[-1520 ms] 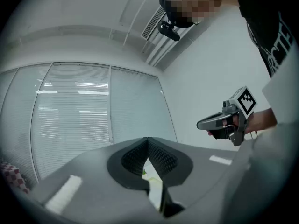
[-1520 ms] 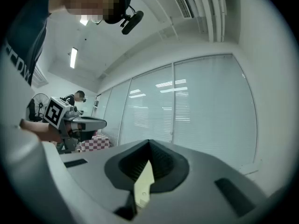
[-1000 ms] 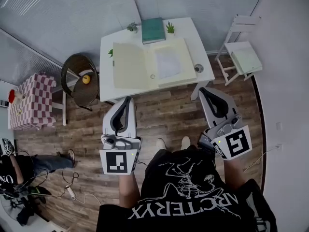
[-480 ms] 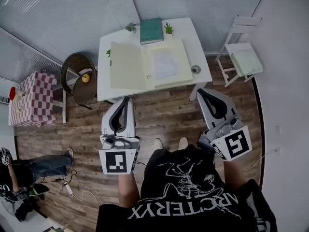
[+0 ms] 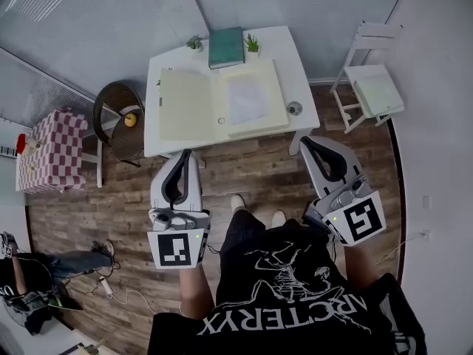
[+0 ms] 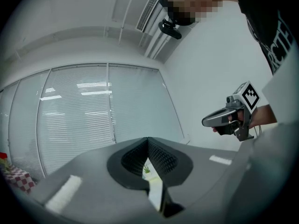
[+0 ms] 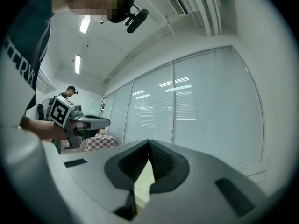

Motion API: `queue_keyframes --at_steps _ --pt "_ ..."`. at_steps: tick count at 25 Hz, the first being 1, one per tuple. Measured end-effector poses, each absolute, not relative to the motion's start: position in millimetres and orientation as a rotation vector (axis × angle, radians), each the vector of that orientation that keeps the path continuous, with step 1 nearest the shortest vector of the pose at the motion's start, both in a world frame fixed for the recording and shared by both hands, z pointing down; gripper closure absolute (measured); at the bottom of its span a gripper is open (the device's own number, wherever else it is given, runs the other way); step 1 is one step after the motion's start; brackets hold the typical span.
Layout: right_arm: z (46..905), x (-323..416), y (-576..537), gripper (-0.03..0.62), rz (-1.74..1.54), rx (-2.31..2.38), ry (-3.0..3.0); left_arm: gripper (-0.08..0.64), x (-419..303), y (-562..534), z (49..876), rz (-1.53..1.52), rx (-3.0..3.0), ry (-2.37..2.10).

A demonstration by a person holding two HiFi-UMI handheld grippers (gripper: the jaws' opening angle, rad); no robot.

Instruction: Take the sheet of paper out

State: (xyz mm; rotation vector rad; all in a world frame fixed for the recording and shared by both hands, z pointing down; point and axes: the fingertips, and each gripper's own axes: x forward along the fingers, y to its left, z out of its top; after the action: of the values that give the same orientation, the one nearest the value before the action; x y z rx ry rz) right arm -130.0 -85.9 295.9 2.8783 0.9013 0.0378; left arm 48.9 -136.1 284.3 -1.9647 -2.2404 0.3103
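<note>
At the bottom of the head view, the person in a black shirt [image 5: 288,287] is holding both claws out level over the wooden floor [image 5: 244,170]. The left claw [image 5: 185,154], at lower left, is showing its jaws pressed together with nothing between them. The right claw [image 5: 306,140], at lower right, is likewise sitting closed tip to tip and empty.

Beyond them, in the upper centre, a white counter [image 5: 303,65] is carrying an open cream folder [image 5: 186,103]. The sheet of paper [image 5: 246,100] is lying on the folder's right half, well apart from both claws. A small round object [image 5: 294,108] is resting just right of the folder. At the counter's far edge a green book [image 5: 226,47] is lying between two small potted plants [image 5: 194,44]. A white chair [image 5: 373,87] is standing at the upper right.
</note>
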Motion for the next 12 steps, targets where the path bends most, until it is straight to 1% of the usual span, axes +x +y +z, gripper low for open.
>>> queue_keyframes --at_steps 3,5,12 --pt "298.9 -125.3 -68.0 0.581 0.042 2.880 0.906 0.549 51.1 -116.8 283.6 0.343 -1.960 -2.250" --pt "301.8 -116.2 -54.3 0.580 0.048 2.883 0.908 0.549 56.1 -101.8 289.5 0.299 -1.949 -2.256" --pt "312.0 -54.9 11.1 0.581 0.101 2.878 0.938 0.549 105.7 -26.7 300.7 0.274 -1.902 -2.338"
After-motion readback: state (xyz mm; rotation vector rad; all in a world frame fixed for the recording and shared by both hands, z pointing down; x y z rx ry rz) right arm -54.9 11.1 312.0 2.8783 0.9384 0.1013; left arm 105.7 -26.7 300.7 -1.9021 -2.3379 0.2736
